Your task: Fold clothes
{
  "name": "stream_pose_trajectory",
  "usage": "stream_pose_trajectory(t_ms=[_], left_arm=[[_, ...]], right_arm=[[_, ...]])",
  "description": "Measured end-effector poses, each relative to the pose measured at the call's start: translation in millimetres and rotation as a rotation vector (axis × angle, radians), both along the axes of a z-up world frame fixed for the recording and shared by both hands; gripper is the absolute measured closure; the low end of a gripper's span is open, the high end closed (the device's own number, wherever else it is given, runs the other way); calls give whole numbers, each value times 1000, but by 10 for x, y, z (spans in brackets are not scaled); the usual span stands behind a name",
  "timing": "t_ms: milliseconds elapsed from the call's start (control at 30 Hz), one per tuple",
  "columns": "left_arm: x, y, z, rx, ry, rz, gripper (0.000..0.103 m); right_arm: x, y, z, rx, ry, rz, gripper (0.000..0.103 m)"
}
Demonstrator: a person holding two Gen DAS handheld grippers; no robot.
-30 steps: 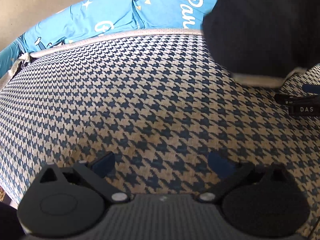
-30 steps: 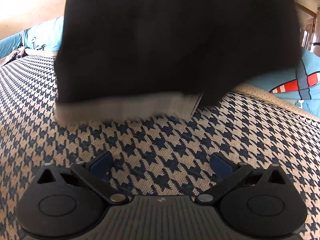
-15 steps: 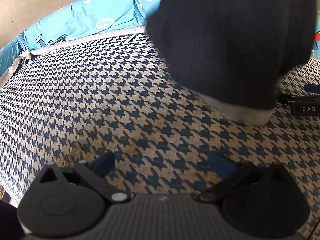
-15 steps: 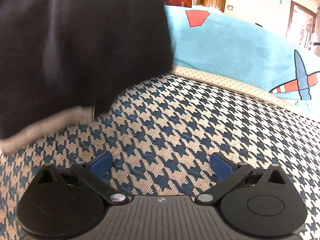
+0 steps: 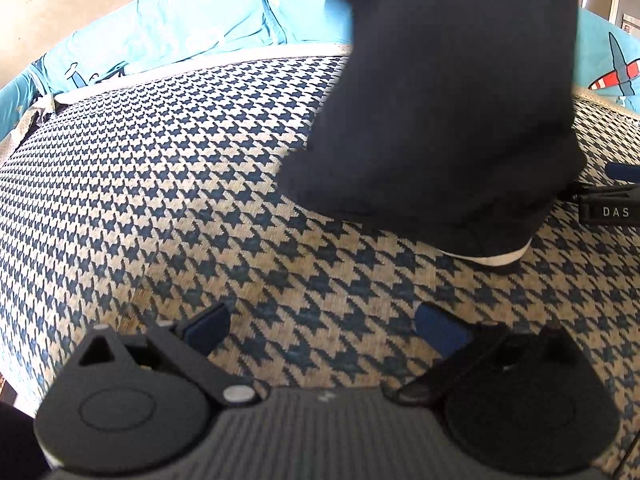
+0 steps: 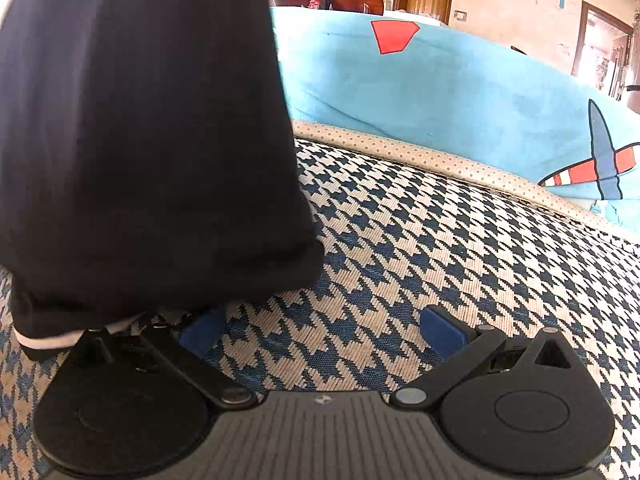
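1. The dark garment (image 5: 440, 100) runs past the top edge of both views, so whatever holds it up is cut off. Its fabric is motion-blurred in the right wrist view, and its type cannot be told.
2. A white band (image 5: 492, 258) marks the garment's lower hem; in the right wrist view only a short piece of that band (image 6: 44, 340) shows at the left.
3. Left hand-held gripper (image 5: 324, 326): fingers spread wide, nothing between them. The garment hangs ahead and to the right, its hem touching the houndstooth surface (image 5: 160, 168), apart from the blue pads (image 5: 204, 326).
4. Right hand-held gripper (image 6: 320, 330): fingers likewise spread, empty. The garment (image 6: 140, 140) hangs over its left side and hides part of the left pad (image 6: 200, 332); contact there cannot be told.
5. The right hand-held gripper's tip, lettered "DAS", is partly cut off at the right edge of the left wrist view, just beside the hem.
6. A light blue printed cloth (image 6: 440, 92) lies behind the surface.
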State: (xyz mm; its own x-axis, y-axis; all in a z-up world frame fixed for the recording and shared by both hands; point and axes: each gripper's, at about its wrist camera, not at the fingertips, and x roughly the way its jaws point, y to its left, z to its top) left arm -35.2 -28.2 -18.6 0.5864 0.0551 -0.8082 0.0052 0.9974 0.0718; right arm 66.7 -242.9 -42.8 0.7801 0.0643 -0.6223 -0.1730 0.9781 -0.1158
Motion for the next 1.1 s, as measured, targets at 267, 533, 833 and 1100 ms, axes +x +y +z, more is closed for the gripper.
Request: stream_pose_trajectory(t_ms=[267, 533, 833, 1100], left_arm=[[84, 57, -21, -8, 1, 2, 0], [5, 12, -83, -18, -2, 10, 0], [41, 96, -130, -38, -5, 22, 0], [47, 96, -152, -45, 12, 30, 0]], right_arm=[[-1, 89, 15, 2, 0, 0, 0], [-44, -19, 25, 2, 0, 0, 0], [-52, -4, 25, 2, 0, 0, 0], [-31, 36, 13, 1, 0, 0, 0]])
